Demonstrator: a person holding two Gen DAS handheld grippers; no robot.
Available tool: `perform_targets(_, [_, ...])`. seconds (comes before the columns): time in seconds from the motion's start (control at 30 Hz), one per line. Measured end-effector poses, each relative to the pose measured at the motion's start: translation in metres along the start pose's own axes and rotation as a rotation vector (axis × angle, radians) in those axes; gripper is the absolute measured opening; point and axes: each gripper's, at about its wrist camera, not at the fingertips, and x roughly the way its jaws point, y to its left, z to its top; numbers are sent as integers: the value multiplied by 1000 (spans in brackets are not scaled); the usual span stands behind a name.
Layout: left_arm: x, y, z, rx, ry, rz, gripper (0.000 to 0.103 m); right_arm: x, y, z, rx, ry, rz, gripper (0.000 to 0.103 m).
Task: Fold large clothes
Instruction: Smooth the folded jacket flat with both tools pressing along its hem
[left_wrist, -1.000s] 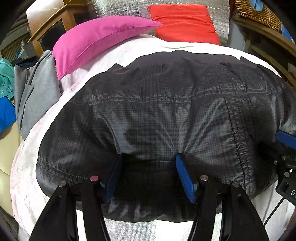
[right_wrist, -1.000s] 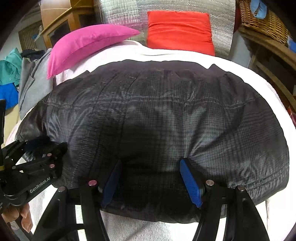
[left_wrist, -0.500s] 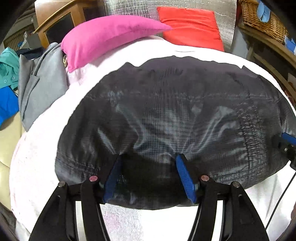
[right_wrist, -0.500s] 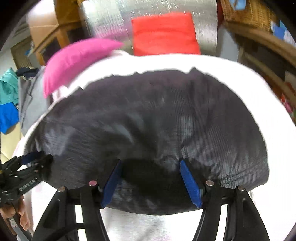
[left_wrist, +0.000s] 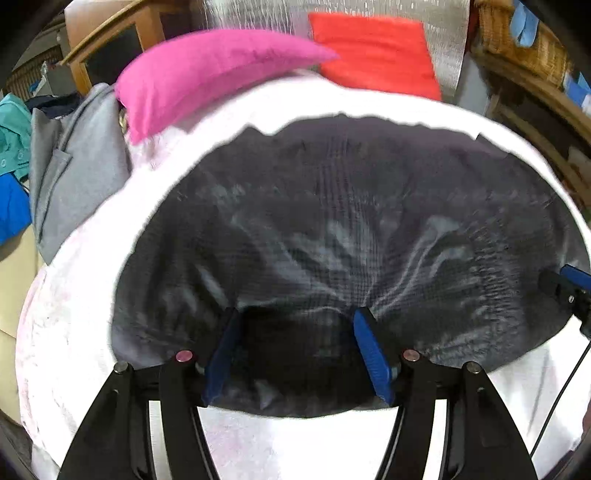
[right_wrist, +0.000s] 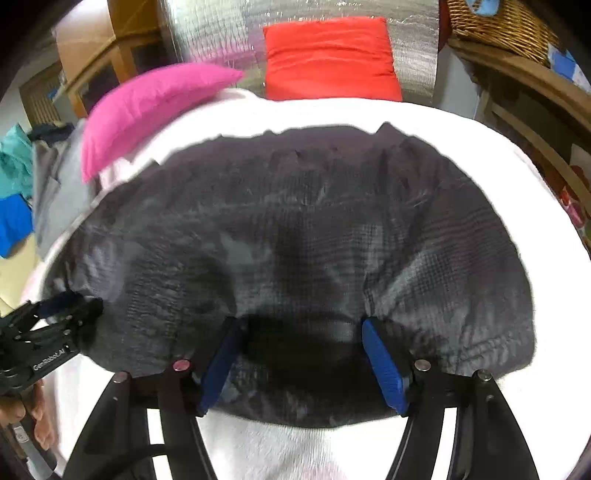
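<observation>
While the dark jacket (left_wrist: 351, 236) lies spread across the white bed cover (left_wrist: 74, 314), its near hem sits bunched between the blue pads of both tools. The left gripper (left_wrist: 295, 350) holds one stretch of the hem, with creases fanning out from the pads (left_wrist: 369, 354). The right gripper (right_wrist: 299, 358) holds another stretch further along the same edge. Both sets of fingers stand fairly wide, closed on a thick roll of fabric rather than pinched tight.

Risk one: the shell looks slick, and a wide grip on a puffy hem may let it slide out, probably on one side first. The fold would then land skewed.

Risk two: uneven travel of the two hands would twist the hem and trap wrinkles in the fold.

Risk three: the pink pillow (right_wrist: 147, 107) and the red cushion (right_wrist: 328, 59) lie near the far edge. An overlong throw could drape the hem onto them.
</observation>
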Motion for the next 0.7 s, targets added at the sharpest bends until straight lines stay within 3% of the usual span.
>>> perform_targets(0.1, [-13,17,-3,-21,-58,43,65,-14,-16,2,26,-43,-26,72])
perform_targets(0.23, [15,31,-16,-39,27,47,65,14,-37,-7,73,55,-7,72])
perform_targets(0.33, [19,21,-18,29,2,92,66,19,-35,-12,53,44,-12,73])
perform_targets(0.47, [22,23,-13,20,16,94,66,21,-36,-11,62,60,4,78])
perform_targets(0.7, [6,19,-16,23,18,94,66,14,-34,-7,50,86,15,78])
